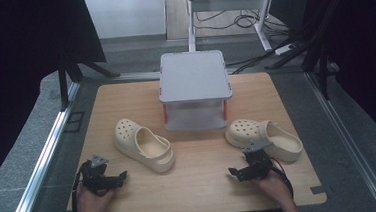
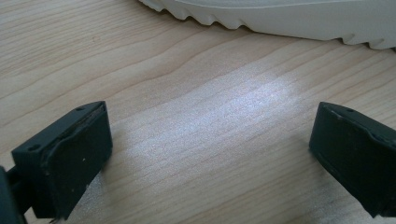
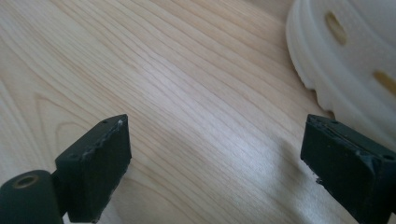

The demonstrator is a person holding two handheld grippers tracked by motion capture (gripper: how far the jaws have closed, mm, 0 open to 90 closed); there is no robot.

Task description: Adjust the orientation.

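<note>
Cream clogs (image 1: 144,145) (image 1: 264,138) lie untouched — left gripper (image 2: 210,154) and right gripper (image 3: 215,163) both spread wide, empty.

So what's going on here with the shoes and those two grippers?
A person sits at a wooden table with a gripper in each hand. Two cream clogs lie on it in front of a small grey shelf. The left gripper rests on the table just short of the left clog, jaws open, holding nothing. The right gripper sits beside the right clog, jaws also open around bare wood. Neither shoe is gripped yet; both lie flat on the table, none on the shelf.
</note>
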